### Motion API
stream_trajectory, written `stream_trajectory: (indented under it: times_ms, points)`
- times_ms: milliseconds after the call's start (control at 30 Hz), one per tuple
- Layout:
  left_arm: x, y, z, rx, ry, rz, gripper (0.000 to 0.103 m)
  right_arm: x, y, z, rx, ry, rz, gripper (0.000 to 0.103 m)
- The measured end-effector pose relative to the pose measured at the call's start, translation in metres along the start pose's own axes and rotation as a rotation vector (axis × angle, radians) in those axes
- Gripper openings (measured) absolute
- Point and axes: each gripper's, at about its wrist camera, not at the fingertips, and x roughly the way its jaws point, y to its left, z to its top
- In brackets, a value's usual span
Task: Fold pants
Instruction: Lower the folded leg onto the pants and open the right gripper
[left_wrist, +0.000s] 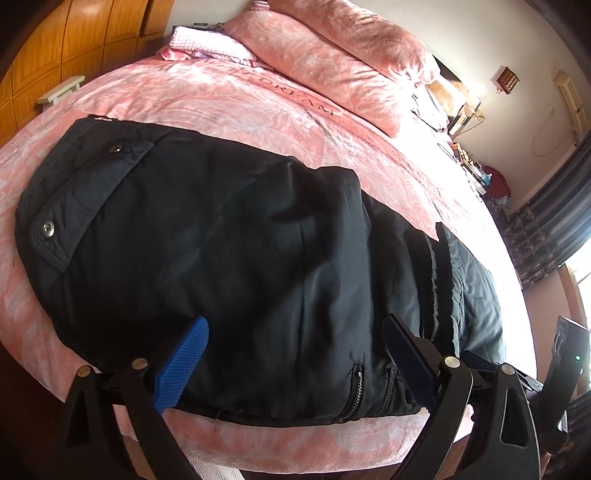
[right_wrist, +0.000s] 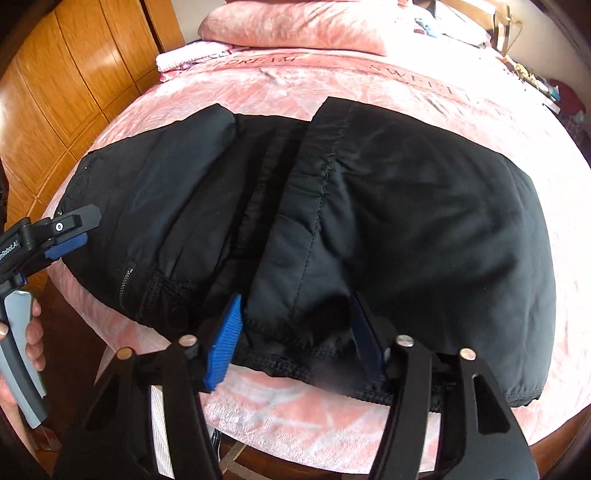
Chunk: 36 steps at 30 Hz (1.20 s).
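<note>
Black pants (left_wrist: 236, 236) lie folded on the pink bed (left_wrist: 229, 99), near its front edge. A flap pocket with snap buttons (left_wrist: 85, 192) shows at their left end. My left gripper (left_wrist: 295, 354) is open, its blue fingertips (left_wrist: 184, 365) wide apart over the near edge of the pants beside a zipper (left_wrist: 352, 395). In the right wrist view the pants (right_wrist: 406, 206) show a folded-over leg with a stitched hem. My right gripper (right_wrist: 295, 332) is open over their near hem. The left gripper (right_wrist: 70, 236) shows at the left of that view, in a hand.
Pink pillows (left_wrist: 332, 51) and a folded pink cloth (right_wrist: 192, 59) lie at the head of the bed. A wooden wardrobe (right_wrist: 74, 74) stands to the left. A cluttered bedside table (left_wrist: 454, 107) and dark curtains (left_wrist: 554, 214) are to the right.
</note>
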Motion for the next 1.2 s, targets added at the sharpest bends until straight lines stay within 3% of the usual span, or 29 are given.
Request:
stream_trajectory:
  times_ms: [167, 300, 433, 600, 667, 800, 833, 900, 1100, 1200]
  points:
    - [-0.002, 0.002, -0.001, -0.011, 0.000, -0.010, 0.096, 0.002, -0.007, 0.002, 0.043, 0.024, 0.069, 0.006]
    - [-0.004, 0.003, -0.001, -0.013, -0.004, -0.011, 0.096, -0.019, -0.013, 0.007, 0.105, -0.004, 0.182, 0.004]
    - [-0.005, 0.004, -0.002, -0.024, -0.007, -0.016, 0.096, -0.041, 0.005, 0.017, 0.037, -0.057, 0.194, 0.004]
    - [-0.006, 0.001, -0.005, -0.022, -0.005, -0.017, 0.096, -0.017, 0.029, 0.015, -0.017, 0.022, 0.236, 0.004]
    - [-0.005, 0.000, -0.006, -0.023, 0.000, -0.012, 0.096, 0.001, 0.037, 0.011, -0.037, 0.048, 0.210, 0.004]
    - [-0.006, 0.000, -0.007, -0.023, 0.006, -0.003, 0.096, 0.010, 0.035, 0.010, 0.003, 0.049, 0.186, 0.010]
    - [-0.006, 0.000, -0.007, -0.020, 0.008, 0.002, 0.096, 0.010, 0.036, 0.011, -0.005, 0.050, 0.190, 0.014]
    - [-0.006, 0.000, -0.008, -0.016, 0.012, 0.005, 0.096, 0.004, 0.038, 0.011, -0.019, 0.045, 0.205, 0.033]
    - [-0.009, 0.001, -0.011, -0.008, 0.017, 0.014, 0.096, -0.038, 0.009, 0.011, 0.050, -0.035, 0.229, 0.033]
    - [-0.008, -0.001, -0.012, -0.006, 0.022, 0.013, 0.096, -0.058, -0.016, 0.010, 0.088, -0.083, 0.099, 0.033]
